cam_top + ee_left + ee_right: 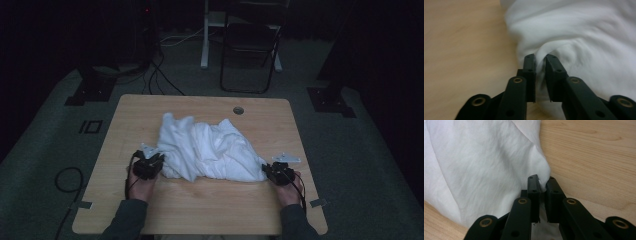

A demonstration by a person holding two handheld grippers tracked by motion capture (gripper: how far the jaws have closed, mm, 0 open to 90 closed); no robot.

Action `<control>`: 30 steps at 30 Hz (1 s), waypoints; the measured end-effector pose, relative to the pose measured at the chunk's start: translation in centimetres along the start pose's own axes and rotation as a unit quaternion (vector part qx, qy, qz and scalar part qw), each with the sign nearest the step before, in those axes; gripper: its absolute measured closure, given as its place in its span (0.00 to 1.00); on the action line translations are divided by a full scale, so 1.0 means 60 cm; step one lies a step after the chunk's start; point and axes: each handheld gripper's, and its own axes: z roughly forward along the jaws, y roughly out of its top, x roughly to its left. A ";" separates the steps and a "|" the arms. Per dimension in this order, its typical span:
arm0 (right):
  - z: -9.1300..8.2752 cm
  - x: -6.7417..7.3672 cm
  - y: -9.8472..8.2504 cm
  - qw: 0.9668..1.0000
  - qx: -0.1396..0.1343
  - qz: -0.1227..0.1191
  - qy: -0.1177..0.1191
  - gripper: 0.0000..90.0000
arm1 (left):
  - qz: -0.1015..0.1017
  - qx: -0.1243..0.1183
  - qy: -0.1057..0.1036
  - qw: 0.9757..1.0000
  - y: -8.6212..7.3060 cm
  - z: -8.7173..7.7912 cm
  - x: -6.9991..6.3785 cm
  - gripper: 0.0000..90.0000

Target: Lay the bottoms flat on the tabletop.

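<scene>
The person's sleeves are coming in at the near edge of the counter [200, 215], each hand carrying a claw out to one near corner of the white cloth [207, 150]. The left claw [148, 165] is pinching a fold at the cloth's left end, its jaws nearly together with fabric bunched between them. The right claw [278, 172] is clamping the cloth's right corner the same way. The cloth is lying crumpled in a heap mid-counter, running between the two claws.

The step looks like spreading it out. To do that well, both pinches should be holding one layer at the true corners, and the hands should be lifting slightly while drawing apart evenly, so the heap is unrolling rather than dragging or slipping free.
</scene>
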 end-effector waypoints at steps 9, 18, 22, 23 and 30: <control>-0.001 0.002 0.000 1.000 0.001 -0.002 -0.006 0.93 | -0.025 0.025 -0.005 0.999 -0.070 -0.023 0.029 0.72; -0.006 -0.003 0.000 0.999 0.008 -0.011 -0.045 0.97 | -0.010 0.007 -0.028 1.000 -0.063 -0.038 -0.002 0.66; -0.012 -0.011 0.001 0.998 0.006 -0.005 -0.064 0.98 | -0.004 -0.011 -0.036 0.999 -0.045 -0.050 -0.010 0.63; -0.014 -0.013 0.002 0.997 0.006 -0.006 -0.074 0.98 | -0.005 -0.016 -0.037 0.999 -0.041 -0.054 -0.010 0.62; -0.041 -0.042 0.004 0.993 0.001 0.027 -0.116 0.97 | -0.002 -0.039 -0.045 0.998 -0.023 -0.085 -0.011 0.60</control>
